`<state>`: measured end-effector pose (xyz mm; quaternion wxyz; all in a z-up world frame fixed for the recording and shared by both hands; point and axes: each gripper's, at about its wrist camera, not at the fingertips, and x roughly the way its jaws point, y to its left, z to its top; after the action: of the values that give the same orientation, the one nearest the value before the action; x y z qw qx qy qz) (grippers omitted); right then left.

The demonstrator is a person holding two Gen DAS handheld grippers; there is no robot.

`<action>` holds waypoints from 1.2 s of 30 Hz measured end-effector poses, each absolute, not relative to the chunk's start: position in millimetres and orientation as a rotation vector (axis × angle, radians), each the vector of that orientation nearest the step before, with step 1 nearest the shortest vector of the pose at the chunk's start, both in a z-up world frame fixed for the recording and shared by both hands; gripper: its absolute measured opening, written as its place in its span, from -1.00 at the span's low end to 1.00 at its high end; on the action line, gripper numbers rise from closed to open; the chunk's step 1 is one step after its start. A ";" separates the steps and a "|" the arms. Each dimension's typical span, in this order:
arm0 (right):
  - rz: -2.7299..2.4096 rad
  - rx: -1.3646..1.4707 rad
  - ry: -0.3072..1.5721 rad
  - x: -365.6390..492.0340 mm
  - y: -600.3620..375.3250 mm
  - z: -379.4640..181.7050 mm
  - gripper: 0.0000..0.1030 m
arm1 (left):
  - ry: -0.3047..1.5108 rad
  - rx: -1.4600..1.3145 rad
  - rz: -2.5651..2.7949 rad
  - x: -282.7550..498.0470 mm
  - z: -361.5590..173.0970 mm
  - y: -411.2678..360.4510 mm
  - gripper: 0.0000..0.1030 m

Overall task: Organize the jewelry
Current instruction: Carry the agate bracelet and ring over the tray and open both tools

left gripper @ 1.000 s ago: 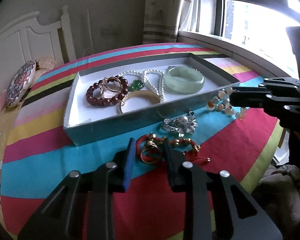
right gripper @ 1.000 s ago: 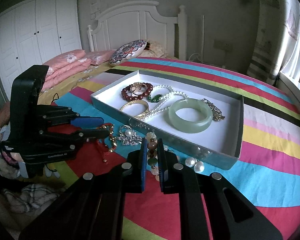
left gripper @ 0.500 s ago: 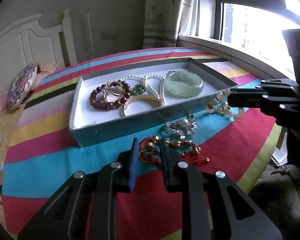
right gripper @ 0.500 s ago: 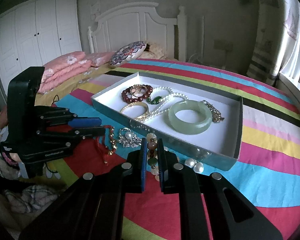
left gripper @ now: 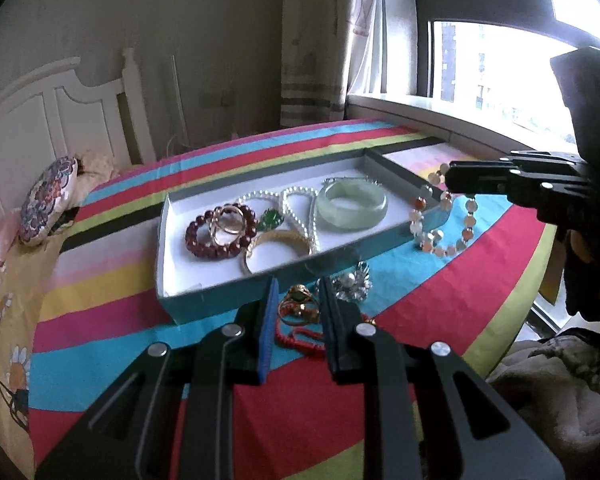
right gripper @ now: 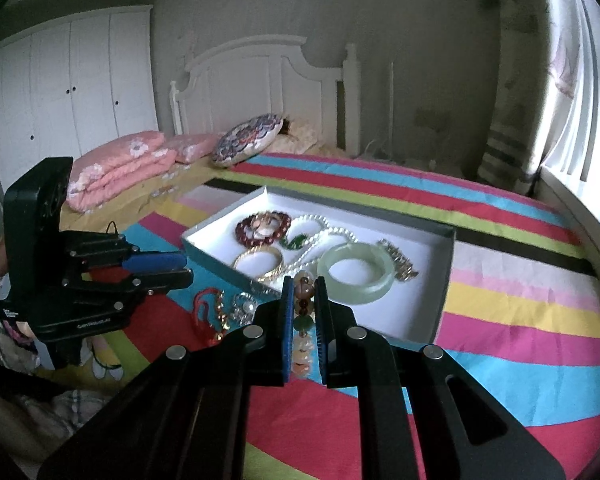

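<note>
Pale agate beads: the bead bracelet [left gripper: 444, 220] hangs pinched in the right gripper [right gripper: 303, 312], clear of the striped bed [left gripper: 440, 300] beside the tray's [left gripper: 172, 300] window-end corner. Left gripper [left gripper: 299, 304]: jaws part-spread around the gold ring [left gripper: 298, 305]; whether they grip, I can't tell.

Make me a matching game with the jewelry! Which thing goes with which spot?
Things:
1. green bangle
2. pale bead bracelet
3. silver brooch
4. gold ring

Places:
a. on the blanket, beside the box
b. between the left gripper's fingers
c. inside the box
d. hanging from the right gripper

Pairs: 1-c, 2-d, 3-a, 4-b
</note>
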<state>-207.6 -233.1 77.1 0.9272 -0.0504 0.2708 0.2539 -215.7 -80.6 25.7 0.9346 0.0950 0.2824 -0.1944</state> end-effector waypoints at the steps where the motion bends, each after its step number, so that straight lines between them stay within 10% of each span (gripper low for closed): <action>1: 0.517 -0.102 0.548 -208.0 -234.6 79.9 -0.78 | 0.574 0.196 -0.398 -215.9 27.2 -80.6 -0.61; 36: 0.428 -0.237 0.535 -97.7 -200.8 103.5 -0.78 | 0.591 0.240 -0.398 -116.0 52.7 -109.7 -0.61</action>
<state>-97.7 -200.8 103.5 0.9350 -0.1161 0.2615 0.2095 -116.0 -109.7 52.7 0.9302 0.1171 0.2887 -0.1943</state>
